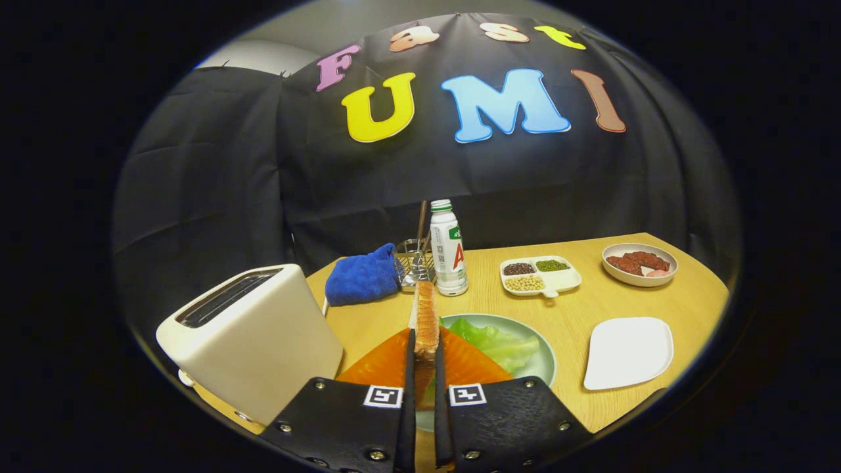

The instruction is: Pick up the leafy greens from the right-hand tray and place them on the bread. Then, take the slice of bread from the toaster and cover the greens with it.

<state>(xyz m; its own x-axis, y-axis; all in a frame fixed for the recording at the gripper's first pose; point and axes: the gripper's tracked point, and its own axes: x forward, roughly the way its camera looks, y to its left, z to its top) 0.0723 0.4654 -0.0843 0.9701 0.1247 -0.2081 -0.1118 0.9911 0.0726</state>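
A slice of bread is held on edge between the two fingers of the gripper, both fingers pressed narrowly against its flat sides, so that the crust edge is seen pointing away from the fingers. Directly under and just beyond the held slice, a pale green plate is seen, with leafy greens laid in it; whether another slice lies beneath them cannot be told. To the left of the plate and touching nothing on it, a cream toaster is stood on the wooden table, its slots turned upward. To the right of the plate, an empty white square tray is laid. Beyond the plate, a white bottle is stood upright, with a wire rack and a blue cloth beside it to the left. Further right beyond the plate, a divided dish of beans and a bowl of meat are set
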